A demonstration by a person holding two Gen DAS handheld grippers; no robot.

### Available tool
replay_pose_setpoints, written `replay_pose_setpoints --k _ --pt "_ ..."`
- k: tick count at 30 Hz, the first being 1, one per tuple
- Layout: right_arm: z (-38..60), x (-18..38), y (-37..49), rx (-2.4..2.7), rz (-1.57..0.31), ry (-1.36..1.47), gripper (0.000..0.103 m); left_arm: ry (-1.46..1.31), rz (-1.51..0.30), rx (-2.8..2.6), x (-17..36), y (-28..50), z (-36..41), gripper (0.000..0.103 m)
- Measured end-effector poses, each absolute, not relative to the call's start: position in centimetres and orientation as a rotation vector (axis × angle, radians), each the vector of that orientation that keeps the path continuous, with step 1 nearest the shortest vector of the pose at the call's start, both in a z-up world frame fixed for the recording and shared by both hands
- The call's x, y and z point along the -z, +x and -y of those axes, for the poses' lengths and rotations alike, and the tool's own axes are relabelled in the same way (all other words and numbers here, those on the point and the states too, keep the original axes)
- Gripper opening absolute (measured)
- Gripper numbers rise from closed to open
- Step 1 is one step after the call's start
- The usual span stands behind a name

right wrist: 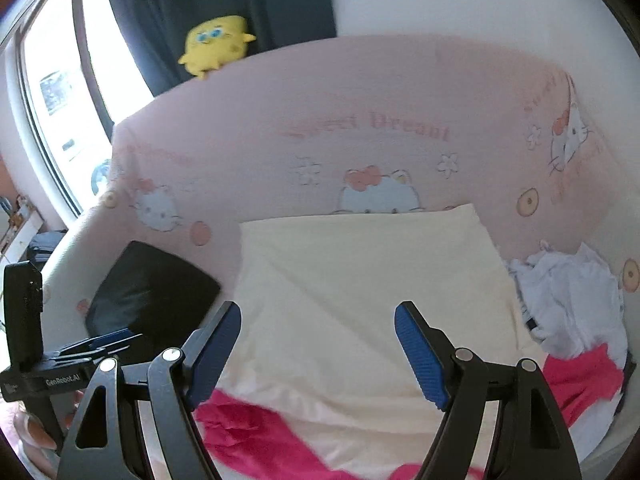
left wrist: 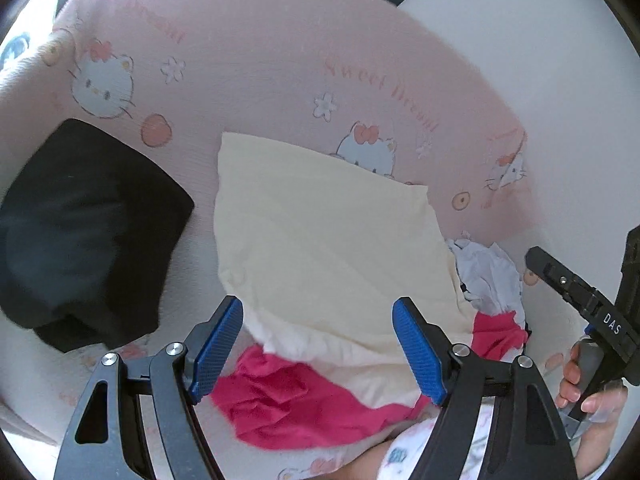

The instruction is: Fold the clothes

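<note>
Roughly midway, judging by the bed: a black garment [right wrist: 150, 300] lies folded at left on the pink cartoon-cat sheet [right wrist: 360, 92], w/ a cream garment [right wrist: 360, 280] spread flat mid-bed. Pink cloth [left wrist: 288, 396] and a white heap [right wrist: 568, 296] at right look unfolded. Left gripper [left wrist: 318, 354] and right gripper [right wrist: 318, 354] hang over the cream piece, jaws wide, holding nothing.

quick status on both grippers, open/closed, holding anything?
Left gripper: open, holding nothing; cream cloth lies below it.
Right gripper: open, holding nothing, above the same cloth.
</note>
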State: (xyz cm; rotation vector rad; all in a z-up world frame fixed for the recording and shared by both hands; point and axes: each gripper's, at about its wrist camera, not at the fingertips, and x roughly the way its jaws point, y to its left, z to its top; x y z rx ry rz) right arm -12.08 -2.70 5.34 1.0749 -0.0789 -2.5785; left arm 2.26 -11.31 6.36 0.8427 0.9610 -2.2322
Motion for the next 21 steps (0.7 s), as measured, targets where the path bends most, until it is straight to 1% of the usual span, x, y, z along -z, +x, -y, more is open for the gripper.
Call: replay_pose_setpoints --k 3,6,10,11,15,17,21 --pt "3.7 -5.5 -10.0 2.57 0.076 1.074 0.079 0.837 -0.941 2.258 -6.6 3.8 9.6 0.076" --pt "4.7 -5.5 -7.8 2.58 0.098 1.061 0.079 0.816 -0.957 2.29 -6.3 5.5 8.4 0.076" --pt "4.7 -4.7 -4.2 2.597 0.252 1.034 0.08 0.84 -0.999 2.328 -4.8 6.7 7.5 0.076" --pt "4.6 -4.2 -3.3 2.611 0.286 1.039 0.083 0.857 -0.997 2.326 -4.3 6.8 7.3 0.076" --pt "4.7 -2.0 -0.5 2.652 0.363 1.025 0.084 0.978 -1.004 2.296 -0.8 6.4 6.9 0.076" --pt "5.0 0.1 -0.2 2.618 0.424 1.071 0.084 1.022 -1.054 2.256 1.2 6.2 7.1 0.076" --pt "5.2 3.8 -0.5 2.545 0.543 1.144 0.084 0.997 -1.163 2.169 4.3 6.6 7.8 0.076"
